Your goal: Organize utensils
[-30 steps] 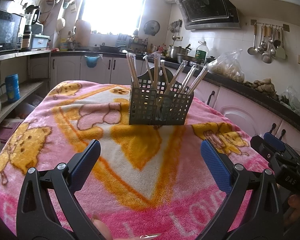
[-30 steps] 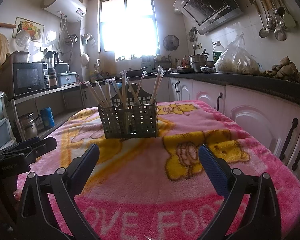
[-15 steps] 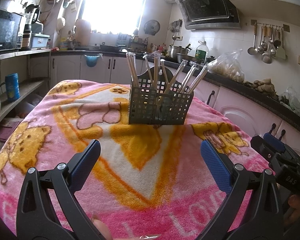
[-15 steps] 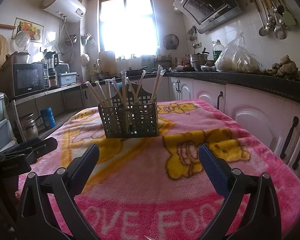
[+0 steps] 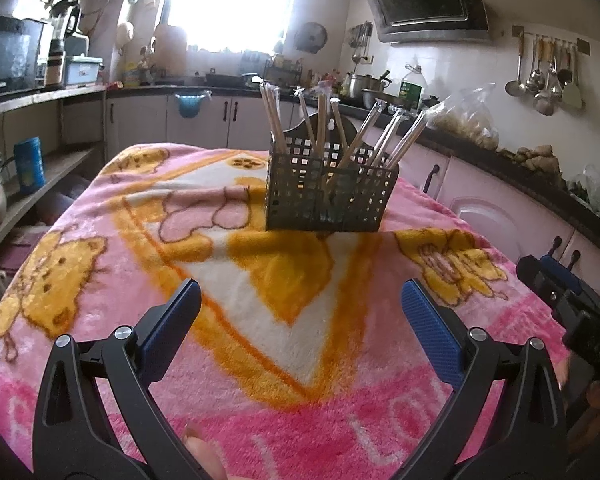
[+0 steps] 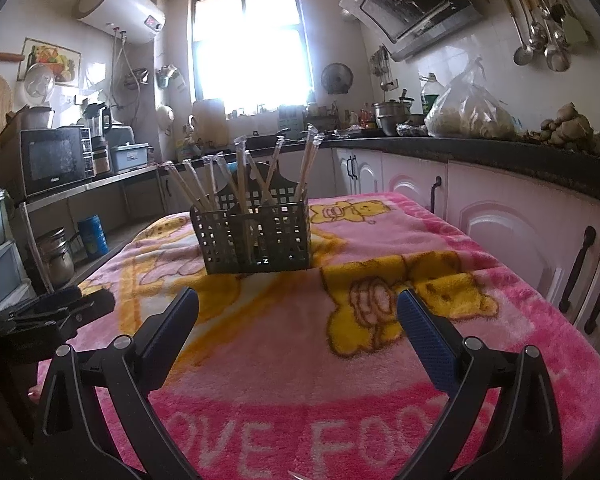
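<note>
Holder: dark mesh utensil holder (image 5: 327,196) stands upright mid-table on the pink cartoon blanket (image 5: 100,264); looks split into compartments, can't tell how many.
Utensils: wrapped chopsticks (image 5: 384,136), approx. a dozen sticks, all standing/leaning in the holder. From the right wrist view they fan out to both sides (image 6: 242,172).
Loose items: none seen on the blanket in either view; near edge under the grippers is partly hidden, so can't rule out sth there.
Left gripper: left gripper (image 5: 300,320) spread wide, holding nothing, low over the near end of the blanket, well back from the holder. A fingertip (image 5: 202,450) of the person shows at the bottom edge.
Right gripper: right gripper (image 6: 298,318) also gaping, empty, aimed at the holder but well short of it.
Done: prob. most or all — sticks are in the holder, both tools free.
Left: maybe nothing; poss. sorting sticks betw. compartments, which I can't judge from here.
Risk: holder is light-looking; a nudge could tip it on the soft blanket.
</note>
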`<state>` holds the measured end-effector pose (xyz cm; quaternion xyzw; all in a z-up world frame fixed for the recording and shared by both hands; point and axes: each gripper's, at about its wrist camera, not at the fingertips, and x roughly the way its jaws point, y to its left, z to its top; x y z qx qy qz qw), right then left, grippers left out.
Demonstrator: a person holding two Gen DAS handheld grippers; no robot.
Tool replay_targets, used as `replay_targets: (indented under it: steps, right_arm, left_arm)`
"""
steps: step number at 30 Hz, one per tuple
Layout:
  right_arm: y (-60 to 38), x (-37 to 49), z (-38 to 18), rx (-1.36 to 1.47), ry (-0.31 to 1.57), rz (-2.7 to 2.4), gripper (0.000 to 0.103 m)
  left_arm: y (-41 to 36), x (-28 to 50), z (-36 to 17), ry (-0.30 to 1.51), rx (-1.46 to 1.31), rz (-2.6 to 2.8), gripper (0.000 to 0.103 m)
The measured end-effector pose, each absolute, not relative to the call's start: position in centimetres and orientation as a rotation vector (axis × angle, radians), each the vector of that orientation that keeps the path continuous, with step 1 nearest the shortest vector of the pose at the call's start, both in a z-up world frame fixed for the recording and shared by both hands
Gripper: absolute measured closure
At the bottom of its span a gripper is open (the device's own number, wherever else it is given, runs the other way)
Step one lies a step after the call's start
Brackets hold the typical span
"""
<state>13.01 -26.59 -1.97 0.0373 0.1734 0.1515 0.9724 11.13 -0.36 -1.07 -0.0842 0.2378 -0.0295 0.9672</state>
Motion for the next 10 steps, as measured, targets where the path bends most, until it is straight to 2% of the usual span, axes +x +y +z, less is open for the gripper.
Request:
replay_targets:
  steps: [4, 10]
  right_arm:
    - [-28.7, 16.1, -2.2, 0.081, 0.437, 0.182, 0.006]
    - [-34.7, 25.1, -4.8, 0.058, 0.727, -0.159, 0.006]
  left_arm:
    - [2.8, 14.2, -1.2, 0.588, -0.196, -0.016, 0.011]
    - [11.9, 23.0, -2.3, 0.724, -0.126, 0.234, 0.011]
